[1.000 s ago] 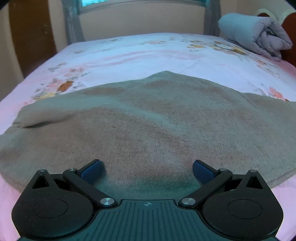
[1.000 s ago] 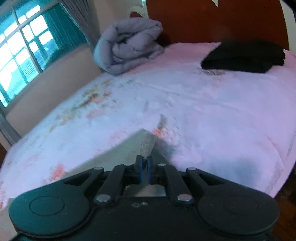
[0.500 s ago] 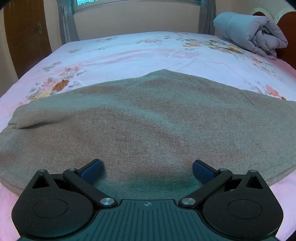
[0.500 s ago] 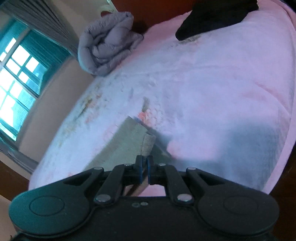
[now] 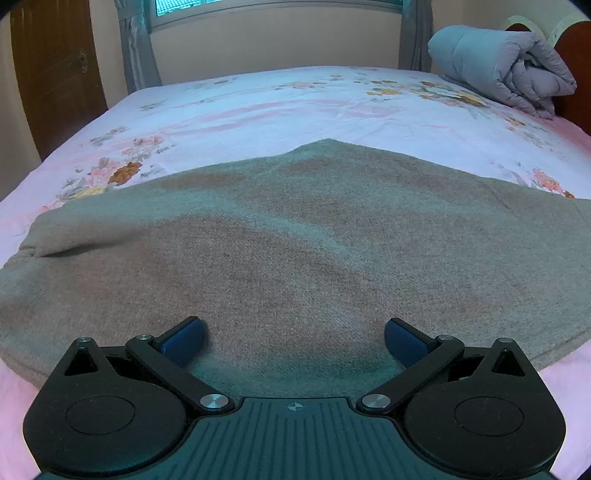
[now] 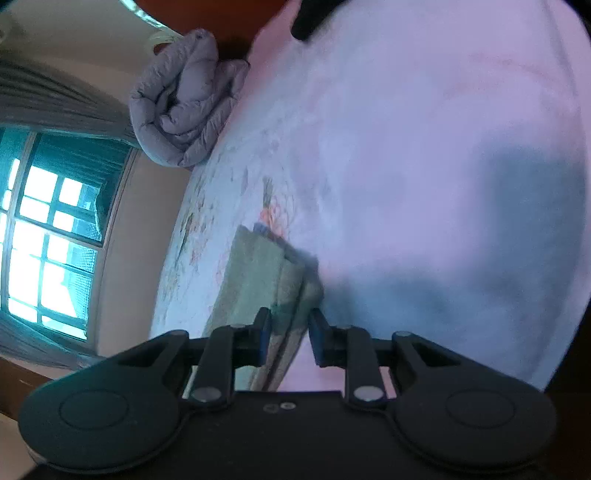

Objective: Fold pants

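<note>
The grey-brown pants lie spread flat on the bed's near side, filling the left wrist view. My left gripper is open and empty, low over the pants' near edge. In the right wrist view, rolled steeply sideways, the pants' layered end lies between the fingers of my right gripper. Its jaws stand a little apart around the cloth edge, not clamping it.
The bed carries a pink floral sheet. A rolled grey duvet lies at the headboard end, also in the right wrist view. A black folded garment lies further along the bed. A window and wooden door border the bed.
My right gripper was shut on the pants' end and has now opened partway. It has also rolled strongly sideways. The left gripper has stayed open over the pants.
</note>
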`<action>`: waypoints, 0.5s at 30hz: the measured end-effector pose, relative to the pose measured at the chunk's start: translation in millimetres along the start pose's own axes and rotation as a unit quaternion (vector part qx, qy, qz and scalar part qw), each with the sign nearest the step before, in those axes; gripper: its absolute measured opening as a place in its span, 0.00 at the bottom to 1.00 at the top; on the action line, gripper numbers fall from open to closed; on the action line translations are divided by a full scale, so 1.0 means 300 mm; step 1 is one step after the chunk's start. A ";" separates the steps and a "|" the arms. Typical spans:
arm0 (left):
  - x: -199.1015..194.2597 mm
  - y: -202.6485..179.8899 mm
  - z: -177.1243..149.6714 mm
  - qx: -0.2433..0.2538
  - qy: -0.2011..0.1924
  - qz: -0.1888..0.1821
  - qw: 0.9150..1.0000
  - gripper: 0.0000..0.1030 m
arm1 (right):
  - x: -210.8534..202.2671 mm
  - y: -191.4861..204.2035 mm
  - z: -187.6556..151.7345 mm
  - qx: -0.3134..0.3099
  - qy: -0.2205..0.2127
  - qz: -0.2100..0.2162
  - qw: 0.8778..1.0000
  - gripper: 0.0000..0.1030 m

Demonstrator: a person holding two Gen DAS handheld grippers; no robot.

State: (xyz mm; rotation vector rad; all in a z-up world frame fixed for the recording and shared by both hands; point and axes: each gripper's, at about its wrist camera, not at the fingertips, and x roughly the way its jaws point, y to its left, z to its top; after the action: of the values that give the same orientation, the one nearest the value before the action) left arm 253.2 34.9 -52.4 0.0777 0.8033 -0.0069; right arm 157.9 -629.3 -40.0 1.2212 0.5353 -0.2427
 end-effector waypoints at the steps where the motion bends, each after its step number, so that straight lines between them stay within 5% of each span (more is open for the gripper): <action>1: 0.000 0.000 0.000 -0.001 0.000 0.000 1.000 1.00 | 0.018 -0.006 -0.002 0.010 0.004 -0.003 1.000 0.15; 9: -0.068 -0.044 -0.015 -0.007 -0.030 -0.006 0.999 1.00 | -0.009 0.014 -0.019 -0.034 -0.007 -0.012 0.999 0.08; 11: -0.053 -0.096 -0.023 0.029 -0.013 0.013 0.999 1.00 | -0.003 -0.011 -0.014 -0.022 -0.002 -0.003 1.000 0.07; 15: -0.037 -0.082 0.008 -0.005 -0.003 0.011 1.000 1.00 | -0.006 -0.004 -0.011 -0.022 -0.001 -0.006 1.000 0.08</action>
State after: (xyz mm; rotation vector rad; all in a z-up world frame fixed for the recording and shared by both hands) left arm 246.4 10.0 -44.5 0.0781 0.7969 0.0180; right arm 155.0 -626.8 -40.7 1.1754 0.5437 -0.2424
